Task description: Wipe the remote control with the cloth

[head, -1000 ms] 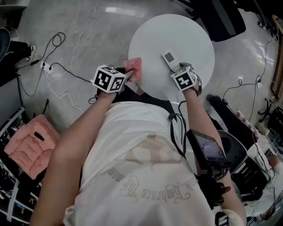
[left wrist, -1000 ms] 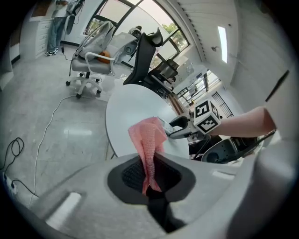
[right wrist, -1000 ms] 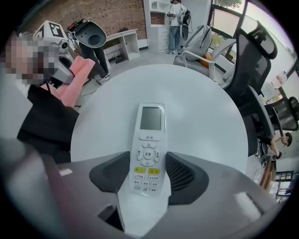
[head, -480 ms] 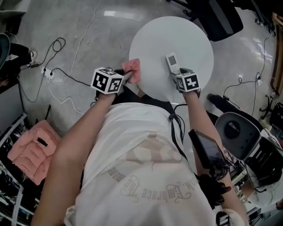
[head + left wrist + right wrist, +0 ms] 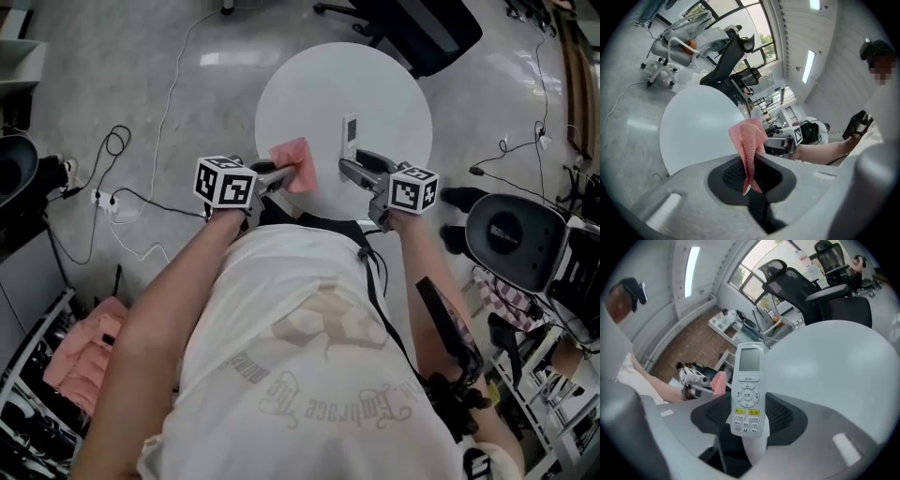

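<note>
- White T-shirt [image 5: 309, 356], short-sleeved, with pale curved lettering that seems too faint to read.
- Black cable [image 5: 377, 291] runs down the shirt's right side.
- Both the left claw [image 5: 281, 174] and right claw [image 5: 354, 169] have grey shells, black ribbed pads, and a white cube [image 5: 225, 181] with black square markers.

Right gripper view: I read the remote [image 5: 749, 394] face-on. Its top key carries the Chinese label 开/关, and the round centre key reads E享. The keys flanking that one, the two yellow keys and the grey rows beneath bear print too small for me to read. Head view: the shirt [image 5: 309, 375] shows two lines of cursive lettering, upside down to me, which I cannot read with certainty. The left cube [image 5: 225, 182] and right cube [image 5: 413, 188] each bear black-and-white square markers
</note>
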`<state>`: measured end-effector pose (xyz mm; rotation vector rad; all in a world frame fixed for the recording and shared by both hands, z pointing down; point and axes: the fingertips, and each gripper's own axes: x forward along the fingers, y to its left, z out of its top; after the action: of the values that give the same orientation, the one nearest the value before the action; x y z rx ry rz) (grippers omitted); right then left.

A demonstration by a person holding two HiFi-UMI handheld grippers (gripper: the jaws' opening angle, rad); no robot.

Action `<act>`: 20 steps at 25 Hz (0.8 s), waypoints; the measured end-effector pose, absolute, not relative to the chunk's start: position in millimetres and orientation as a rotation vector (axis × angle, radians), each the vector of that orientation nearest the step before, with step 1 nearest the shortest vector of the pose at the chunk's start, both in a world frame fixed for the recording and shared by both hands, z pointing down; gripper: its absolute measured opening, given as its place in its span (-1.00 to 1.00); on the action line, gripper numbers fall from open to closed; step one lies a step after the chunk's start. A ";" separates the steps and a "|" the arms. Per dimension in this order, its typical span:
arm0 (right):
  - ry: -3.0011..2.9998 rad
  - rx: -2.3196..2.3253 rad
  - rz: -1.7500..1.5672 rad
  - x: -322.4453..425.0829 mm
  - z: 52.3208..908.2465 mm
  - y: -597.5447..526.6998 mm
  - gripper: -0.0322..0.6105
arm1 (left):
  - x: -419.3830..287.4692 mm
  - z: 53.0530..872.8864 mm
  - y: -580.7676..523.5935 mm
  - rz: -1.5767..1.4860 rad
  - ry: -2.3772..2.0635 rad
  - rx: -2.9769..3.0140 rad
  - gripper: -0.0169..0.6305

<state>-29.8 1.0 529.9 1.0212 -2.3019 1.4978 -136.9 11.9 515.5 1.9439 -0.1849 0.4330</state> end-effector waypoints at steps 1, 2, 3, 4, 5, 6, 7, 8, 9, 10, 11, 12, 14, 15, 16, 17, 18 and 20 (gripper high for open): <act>-2.382 1.023 1.543 -31.7 514.4 -1.7 -0.16 | -129.9 507.1 13.3 0.409 -0.145 1.954 -0.89; -2.451 1.026 1.581 -32.7 500.1 -4.5 -0.16 | -123.0 498.0 14.5 0.385 -0.100 1.967 -0.89; -2.510 1.027 1.613 -33.4 487.1 -7.3 -0.16 | -116.3 488.8 15.6 0.364 -0.052 1.981 -0.89; -2.561 1.022 1.641 -34.2 475.3 -9.8 -0.16 | -109.7 480.2 16.9 0.349 -0.004 1.995 -0.89; -2.612 1.011 1.667 -34.8 464.6 -11.8 -0.16 | -103.5 473.0 18.6 0.342 0.039 2.008 -0.89; -2.664 0.996 1.690 -34.9 454.7 -13.5 -0.16 | -97.4 467.2 20.2 0.341 0.077 2.019 -0.89; -2.715 0.980 1.710 -34.7 445.4 -14.9 -0.16 | -91.6 462.4 21.6 0.341 0.108 2.027 -0.89; -2.763 0.965 1.724 -34.6 436.6 -16.0 -0.16 | -86.4 458.0 22.2 0.338 0.133 2.032 -0.89; -2.805 0.951 1.731 -34.8 428.6 -16.8 -0.16 | -82.1 453.7 21.8 0.329 0.153 2.035 -0.89; -2.839 0.937 1.732 -35.8 421.7 -17.2 -0.16 | -78.7 449.8 20.6 0.318 0.167 2.036 -0.89; -2.862 0.921 1.727 -37.9 416.4 -17.2 -0.16 | -76.0 446.6 18.9 0.307 0.177 2.035 -0.89; -2.872 0.904 1.716 -40.7 413.1 -16.6 -0.16 | -73.8 444.2 17.2 0.299 0.183 2.035 -0.89; -2.865 0.881 1.690 -46.7 411.6 -14.3 -0.16 | -70.4 442.4 14.2 0.300 0.189 2.037 -0.89; -2.857 0.878 1.680 -48.5 412.2 -13.0 -0.16 | -69.2 442.4 12.9 0.306 0.189 2.039 -0.89; -2.851 0.882 1.674 -49.3 413.0 -11.9 -0.16 | -68.3 442.5 11.0 0.308 0.188 2.040 -0.89; -2.845 0.887 1.669 -49.7 413.8 -10.9 -0.16 | -67.4 442.1 8.2 0.304 0.184 2.039 -0.89; -2.839 0.887 1.663 -50.5 414.6 -9.5 -0.16 | -66.3 441.3 4.4 0.293 0.179 2.036 -0.89; -2.821 0.865 1.642 -55.2 416.8 -5.0 -0.16 | -64.5 439.9 -4.7 0.273 0.164 2.035 -0.89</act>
<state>-55.2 -5.0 416.8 0.8653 -2.8211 1.6421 -64.5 -4.7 439.9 2.0352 0.1639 0.2733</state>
